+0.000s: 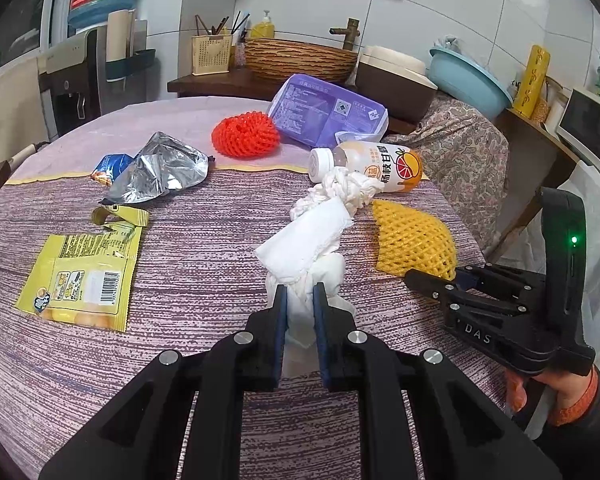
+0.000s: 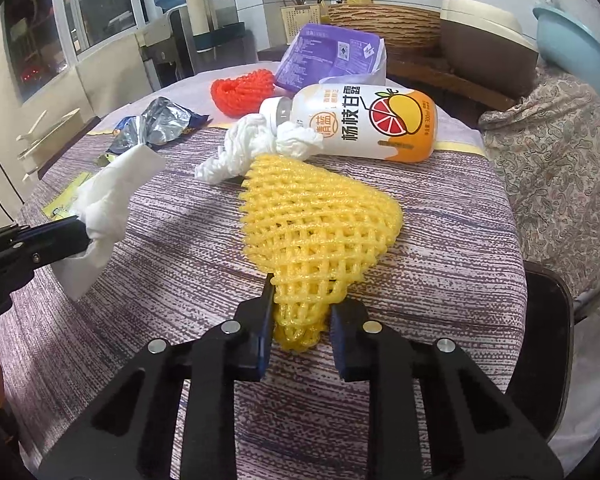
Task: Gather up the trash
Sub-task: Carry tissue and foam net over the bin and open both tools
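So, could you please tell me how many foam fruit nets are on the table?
2: a yellow net near the table edge, pinched by the right hand-held gripper, and a red net farther back beside the purple packet.

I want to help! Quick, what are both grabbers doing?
Left gripper: shut on the white tissue.
Right gripper: shut on the yellow foam net.
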`<action>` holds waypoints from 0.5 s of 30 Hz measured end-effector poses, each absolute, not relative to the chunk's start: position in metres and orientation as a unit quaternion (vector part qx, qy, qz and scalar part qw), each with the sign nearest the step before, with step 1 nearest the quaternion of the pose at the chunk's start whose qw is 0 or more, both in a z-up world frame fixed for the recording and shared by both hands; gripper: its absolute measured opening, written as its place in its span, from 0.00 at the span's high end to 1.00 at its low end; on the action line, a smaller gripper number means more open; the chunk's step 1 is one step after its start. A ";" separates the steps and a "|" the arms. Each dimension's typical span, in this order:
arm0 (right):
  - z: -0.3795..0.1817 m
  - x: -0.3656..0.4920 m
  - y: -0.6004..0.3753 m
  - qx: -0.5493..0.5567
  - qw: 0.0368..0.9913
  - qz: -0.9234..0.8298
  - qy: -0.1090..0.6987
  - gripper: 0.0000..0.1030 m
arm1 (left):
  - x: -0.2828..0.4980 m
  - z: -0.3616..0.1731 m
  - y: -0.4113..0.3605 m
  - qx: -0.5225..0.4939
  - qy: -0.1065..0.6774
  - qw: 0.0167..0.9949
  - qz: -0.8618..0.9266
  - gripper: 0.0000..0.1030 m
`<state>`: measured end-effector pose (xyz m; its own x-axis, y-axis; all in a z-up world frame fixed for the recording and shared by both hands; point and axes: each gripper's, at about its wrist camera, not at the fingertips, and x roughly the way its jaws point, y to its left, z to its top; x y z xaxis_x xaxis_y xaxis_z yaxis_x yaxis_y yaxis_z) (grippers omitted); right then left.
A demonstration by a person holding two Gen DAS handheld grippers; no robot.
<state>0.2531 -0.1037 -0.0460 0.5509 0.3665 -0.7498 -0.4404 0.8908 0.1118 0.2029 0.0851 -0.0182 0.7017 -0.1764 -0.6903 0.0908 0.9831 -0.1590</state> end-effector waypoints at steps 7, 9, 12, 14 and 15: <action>-0.037 0.241 -0.108 -0.045 0.888 0.233 0.394 0.78 | 0.200 -0.015 0.081 -0.057 0.375 0.922 -0.077 0.86; -0.032 0.236 -0.110 -0.046 0.891 0.235 0.385 0.78 | 0.199 -0.012 0.078 -0.056 0.372 0.923 -0.079 0.86; -0.026 0.230 -0.116 -0.043 0.894 0.237 0.377 0.78 | 0.198 -0.009 0.070 -0.054 0.368 0.924 -0.084 0.86; -0.024 0.225 -0.122 -0.040 0.898 0.233 0.371 0.78 | 0.198 -0.007 0.064 -0.054 0.366 0.925 -0.089 0.86; -0.022 0.223 -0.125 -0.039 0.899 0.232 0.369 0.78 | 0.197 -0.006 0.060 -0.052 0.364 0.926 -0.091 0.86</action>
